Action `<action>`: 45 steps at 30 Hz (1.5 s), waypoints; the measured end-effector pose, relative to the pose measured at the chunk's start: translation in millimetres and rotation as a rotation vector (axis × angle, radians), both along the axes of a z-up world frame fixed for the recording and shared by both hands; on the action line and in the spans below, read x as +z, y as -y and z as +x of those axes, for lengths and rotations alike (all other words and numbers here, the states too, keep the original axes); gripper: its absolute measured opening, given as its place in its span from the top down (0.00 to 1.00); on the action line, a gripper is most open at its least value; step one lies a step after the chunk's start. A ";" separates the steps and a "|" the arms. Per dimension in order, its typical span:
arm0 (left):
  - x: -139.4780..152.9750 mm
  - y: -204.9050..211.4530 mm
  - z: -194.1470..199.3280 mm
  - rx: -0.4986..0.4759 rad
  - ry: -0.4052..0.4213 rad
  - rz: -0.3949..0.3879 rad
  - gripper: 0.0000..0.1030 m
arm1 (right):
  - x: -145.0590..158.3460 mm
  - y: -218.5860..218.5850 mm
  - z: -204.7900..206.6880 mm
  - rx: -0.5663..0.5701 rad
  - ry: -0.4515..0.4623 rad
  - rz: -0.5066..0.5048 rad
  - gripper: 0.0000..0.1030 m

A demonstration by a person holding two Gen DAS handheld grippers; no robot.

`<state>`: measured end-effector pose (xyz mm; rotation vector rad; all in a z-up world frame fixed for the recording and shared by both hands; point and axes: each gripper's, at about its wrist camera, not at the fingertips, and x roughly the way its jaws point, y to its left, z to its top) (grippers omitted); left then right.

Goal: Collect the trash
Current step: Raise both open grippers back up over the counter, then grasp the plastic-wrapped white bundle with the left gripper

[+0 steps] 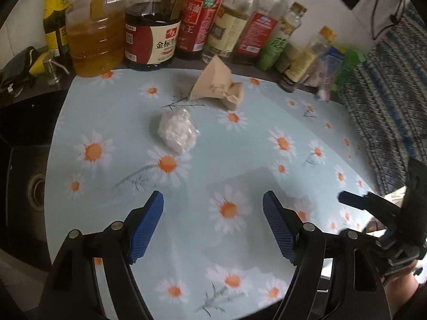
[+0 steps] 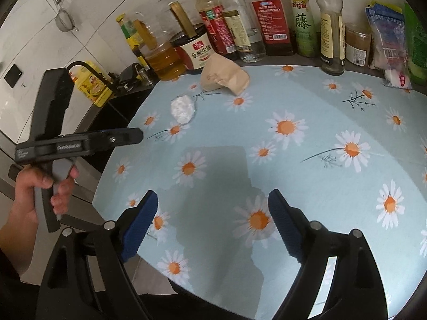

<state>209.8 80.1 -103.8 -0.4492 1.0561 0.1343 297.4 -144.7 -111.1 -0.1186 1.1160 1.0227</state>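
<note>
I'm looking down over the pale blue daisy-print cloth covering the surface, with a row of oil, soy sauce and vinegar bottles lined up along the back edge. Nothing's collected yet as far as I can judge, so I'm calling this the approach step.

The two bits of trash are sitting close together near the back: a crumpled tan paper bag just in front of the bottles, and a scrunched white plastic wad a bit nearer to me, apart from the bag.

My left gripper is hanging over bare cloth with its jaws standing wide and nothing between them. Same deal for the right gripper, wide and empty.

Next move, I reckon, is pushing the left one forward onto the white wad, straddling it, then squeezing gently since it looks soft and springy.
</note>
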 end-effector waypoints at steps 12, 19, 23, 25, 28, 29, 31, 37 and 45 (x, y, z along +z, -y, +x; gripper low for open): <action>-35.0 -33.9 61.3 0.058 -0.063 0.036 0.28 | -14.8 -9.3 38.5 0.029 -0.030 -0.024 0.18; -46.0 -40.3 81.7 0.077 -0.079 0.076 0.35 | -20.6 -10.8 54.2 0.039 -0.044 -0.031 0.18; -49.4 -39.2 83.5 0.067 -0.085 0.078 0.54 | -21.2 -12.5 59.6 0.051 -0.036 -0.042 0.19; -48.7 -39.0 83.2 0.067 -0.083 0.076 0.55 | -21.8 -13.9 62.6 0.058 -0.036 -0.046 0.18; -47.7 -39.1 81.0 0.070 -0.079 0.072 0.56 | -21.1 -17.2 64.9 0.072 -0.032 -0.048 0.19; -47.2 -39.0 80.2 0.072 -0.076 0.070 0.56 | -20.9 -18.6 65.6 0.077 -0.029 -0.049 0.19; -44.5 -38.7 77.4 0.082 -0.069 0.060 0.56 | -18.4 -22.9 66.9 0.093 -0.011 -0.055 0.19; -33.6 -33.9 67.5 0.090 -0.037 0.048 0.56 | -8.7 -37.1 70.1 0.150 0.067 -0.074 0.18; -29.8 -29.8 33.8 0.135 0.002 0.019 0.56 | 4.3 -72.4 92.2 0.231 0.170 -0.087 0.17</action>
